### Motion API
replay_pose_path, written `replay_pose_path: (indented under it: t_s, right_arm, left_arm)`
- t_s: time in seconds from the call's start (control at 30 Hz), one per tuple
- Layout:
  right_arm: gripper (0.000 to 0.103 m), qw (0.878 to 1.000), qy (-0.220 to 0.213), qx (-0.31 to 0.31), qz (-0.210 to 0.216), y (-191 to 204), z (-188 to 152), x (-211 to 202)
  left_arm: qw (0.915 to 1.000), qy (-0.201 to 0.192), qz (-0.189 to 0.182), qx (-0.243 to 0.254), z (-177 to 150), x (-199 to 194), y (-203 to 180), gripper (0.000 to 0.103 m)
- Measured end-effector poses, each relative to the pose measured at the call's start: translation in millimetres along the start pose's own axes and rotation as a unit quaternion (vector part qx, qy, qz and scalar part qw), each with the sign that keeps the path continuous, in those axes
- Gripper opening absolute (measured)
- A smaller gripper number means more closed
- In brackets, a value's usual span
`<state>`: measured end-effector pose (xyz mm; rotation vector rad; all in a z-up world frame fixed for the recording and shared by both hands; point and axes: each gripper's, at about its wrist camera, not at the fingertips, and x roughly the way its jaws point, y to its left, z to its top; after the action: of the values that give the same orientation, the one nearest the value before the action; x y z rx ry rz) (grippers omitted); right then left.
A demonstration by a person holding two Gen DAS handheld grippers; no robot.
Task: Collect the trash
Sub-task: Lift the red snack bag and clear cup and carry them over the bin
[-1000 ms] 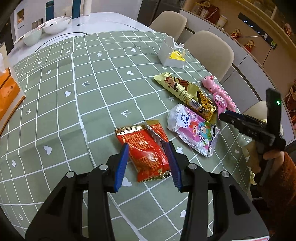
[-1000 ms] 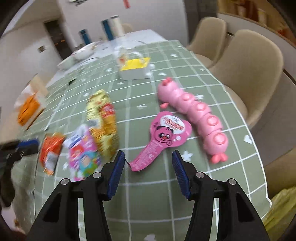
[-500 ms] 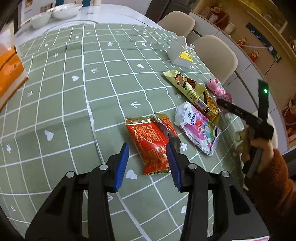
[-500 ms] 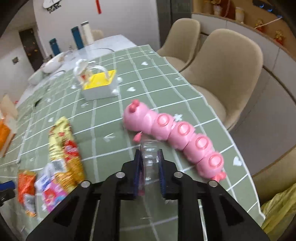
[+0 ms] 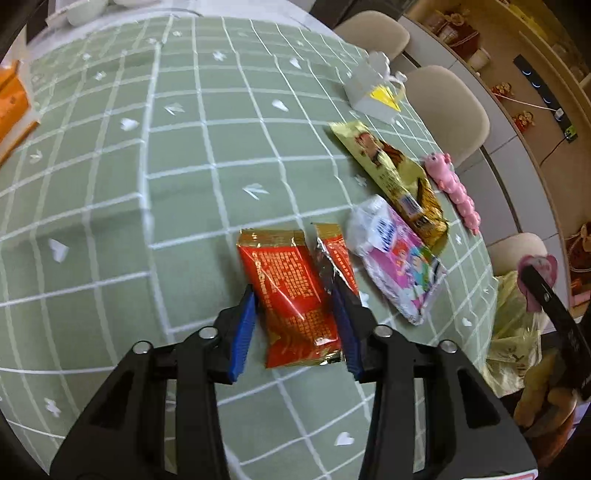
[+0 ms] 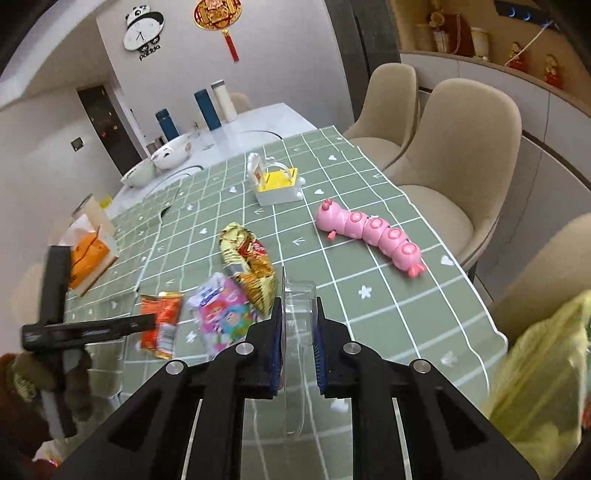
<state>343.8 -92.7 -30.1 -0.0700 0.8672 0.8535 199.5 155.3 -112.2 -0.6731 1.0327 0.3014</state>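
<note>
Right view only: panda clock (image 6: 143, 28) on the wall | left hand-held gripper (image 5: 297, 325) low over the table (image 5: 110, 184), fingers apart around the red wrapper (image 5: 291, 295) near the table's near edge | right hand-held gripper (image 6: 298, 347) clamped on clear plastic pack (image 6: 297, 314), lifted beside yellow bag (image 6: 543, 369) | wrapper writing too blurry.

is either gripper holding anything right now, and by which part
The right gripper is shut on the pink toy package, pinching its clear plastic blister. The left gripper is open, straddling the red wrapper, holding nothing.
</note>
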Motion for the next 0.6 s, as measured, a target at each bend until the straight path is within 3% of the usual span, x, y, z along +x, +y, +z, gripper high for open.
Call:
replay_pose_path:
  t_s: [0.2,0.4,0.6]
  right_arm:
    - [0.015,0.999,-0.037,-0.022,-0.020,8,-9,-43]
    - [0.015,0.995,-0.081,-0.036,-0.047,5,-13,-91]
    - [0.015,0.990,-0.112,-0.037,-0.072,-9,-20,-130]
  left_arm:
    - [0.9996,0.008,0.009,0.026,-2,-2,-23,0.019]
    - [0.9948,-0.044,0.002,0.092,-4,-46,-70,0.018]
    - [0.9867,-0.091,-0.028,0.131,1,-85,-119,0.018]
